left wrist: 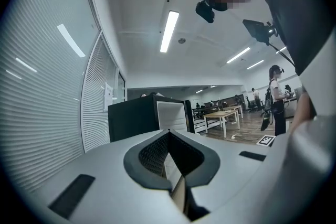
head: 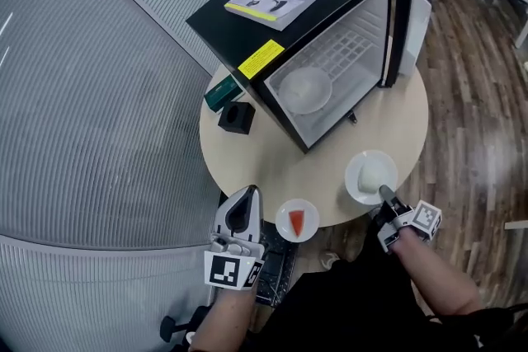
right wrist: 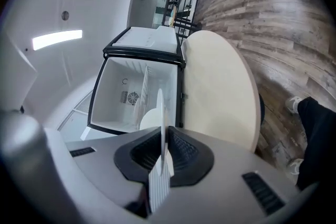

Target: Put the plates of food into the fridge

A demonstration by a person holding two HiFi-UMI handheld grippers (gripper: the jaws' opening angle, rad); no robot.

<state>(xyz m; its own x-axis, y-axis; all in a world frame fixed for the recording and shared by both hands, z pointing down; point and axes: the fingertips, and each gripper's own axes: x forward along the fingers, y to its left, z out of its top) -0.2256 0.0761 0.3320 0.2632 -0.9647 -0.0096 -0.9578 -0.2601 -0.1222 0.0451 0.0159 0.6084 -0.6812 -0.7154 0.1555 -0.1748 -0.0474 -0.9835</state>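
The right hand-held gripper [head: 383, 192] pinched the rim of one plate [head: 370, 176] of white food, before the open fridge [head: 223, 16]. The left hand-held gripper [head: 247, 194], pressed together and empty, stood beside a second plate [head: 297, 220] on the bench [head: 272, 165]. A third plate [head: 305, 89] lay inside the fridge. Judged: of three plates, one stored, two remaining.

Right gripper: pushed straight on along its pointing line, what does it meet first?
Likely the open fridge: the right gripper, fingers shut on a plate by the rim, aims into its white cavity, close to the front frame. Depth is unclear.
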